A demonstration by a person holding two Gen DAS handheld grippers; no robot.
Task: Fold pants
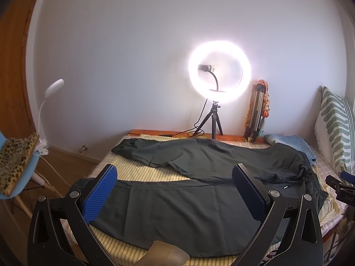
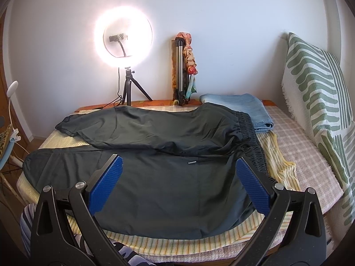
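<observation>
Dark pants (image 1: 177,208) lie spread flat on the bed, both legs pointing left and the elastic waistband (image 2: 250,137) at the right. In the right wrist view the pants (image 2: 168,186) fill the middle, with a drawstring tip (image 2: 192,162) near the waist. My left gripper (image 1: 174,181) hovers open above the near leg, blue pads wide apart, nothing between them. My right gripper (image 2: 178,166) also stands open over the near leg close to the waist, holding nothing. Its black tip (image 1: 339,188) shows at the right edge of the left wrist view.
A lit ring light (image 1: 219,72) on a small tripod stands at the bed's far edge beside a folded tripod (image 2: 180,71). Folded blue jeans (image 2: 244,108) lie at the back right. A green-patterned pillow (image 2: 317,102) leans on the right. A chair (image 1: 13,168) stands left.
</observation>
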